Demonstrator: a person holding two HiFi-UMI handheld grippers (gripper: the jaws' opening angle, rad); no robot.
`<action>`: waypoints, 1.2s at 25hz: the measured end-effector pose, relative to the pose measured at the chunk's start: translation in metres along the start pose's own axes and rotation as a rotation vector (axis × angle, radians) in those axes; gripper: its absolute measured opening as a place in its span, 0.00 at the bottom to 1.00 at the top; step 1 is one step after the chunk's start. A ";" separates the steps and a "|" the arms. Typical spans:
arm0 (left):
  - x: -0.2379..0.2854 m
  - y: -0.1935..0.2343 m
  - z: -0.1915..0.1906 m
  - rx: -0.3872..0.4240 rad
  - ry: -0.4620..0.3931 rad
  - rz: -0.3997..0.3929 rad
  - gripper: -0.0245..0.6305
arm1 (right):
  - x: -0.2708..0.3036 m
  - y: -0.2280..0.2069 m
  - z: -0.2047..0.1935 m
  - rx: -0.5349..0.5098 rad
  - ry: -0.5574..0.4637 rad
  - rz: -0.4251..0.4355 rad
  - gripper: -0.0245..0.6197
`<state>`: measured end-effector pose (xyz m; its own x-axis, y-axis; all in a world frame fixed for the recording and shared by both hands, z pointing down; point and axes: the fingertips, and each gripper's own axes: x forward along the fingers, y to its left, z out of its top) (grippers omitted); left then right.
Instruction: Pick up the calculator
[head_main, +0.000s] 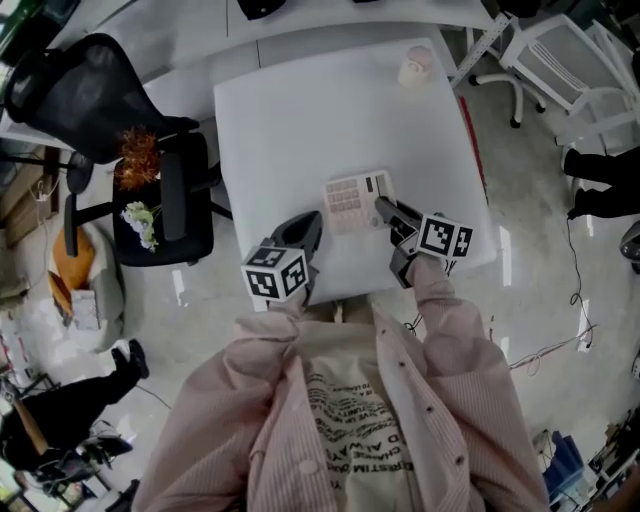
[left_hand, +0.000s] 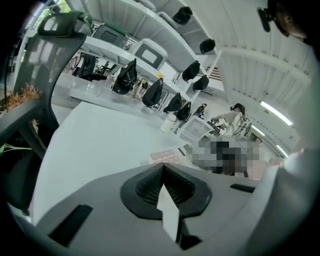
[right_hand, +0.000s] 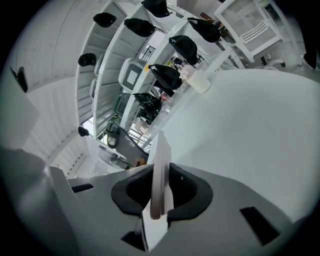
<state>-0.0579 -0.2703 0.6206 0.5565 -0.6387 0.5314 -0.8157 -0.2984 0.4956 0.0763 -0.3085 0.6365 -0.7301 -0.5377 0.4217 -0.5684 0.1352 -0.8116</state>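
Note:
The calculator (head_main: 352, 200), pale with rows of pinkish keys, is over the near right part of the white table (head_main: 290, 120). My right gripper (head_main: 386, 211) is shut on its right edge. In the right gripper view the calculator (right_hand: 161, 155) shows edge-on as a thin pale slab pinched between the dark pads (right_hand: 182, 187). My left gripper (head_main: 306, 228) hovers just left of the calculator with its jaws together and nothing in them. From the left gripper view the calculator (left_hand: 165, 156) lies ahead and slightly right of the jaws.
A small white cup (head_main: 415, 66) stands at the table's far right corner. A black office chair (head_main: 160, 190) holding flowers sits at the table's left side, and a white chair (head_main: 560, 60) is at the far right. Another person (head_main: 70, 410) is at lower left.

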 end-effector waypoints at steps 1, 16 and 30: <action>-0.002 -0.002 0.004 0.009 -0.011 -0.004 0.04 | -0.003 0.004 0.003 0.003 -0.011 0.008 0.13; -0.050 -0.040 0.069 0.224 -0.162 -0.042 0.04 | -0.052 0.075 0.043 0.005 -0.171 0.084 0.14; -0.106 -0.068 0.128 0.312 -0.357 -0.063 0.04 | -0.099 0.149 0.084 -0.067 -0.320 0.212 0.14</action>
<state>-0.0815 -0.2732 0.4426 0.5618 -0.7999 0.2110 -0.8211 -0.5082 0.2598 0.0954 -0.3051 0.4397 -0.6845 -0.7233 0.0916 -0.4492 0.3195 -0.8344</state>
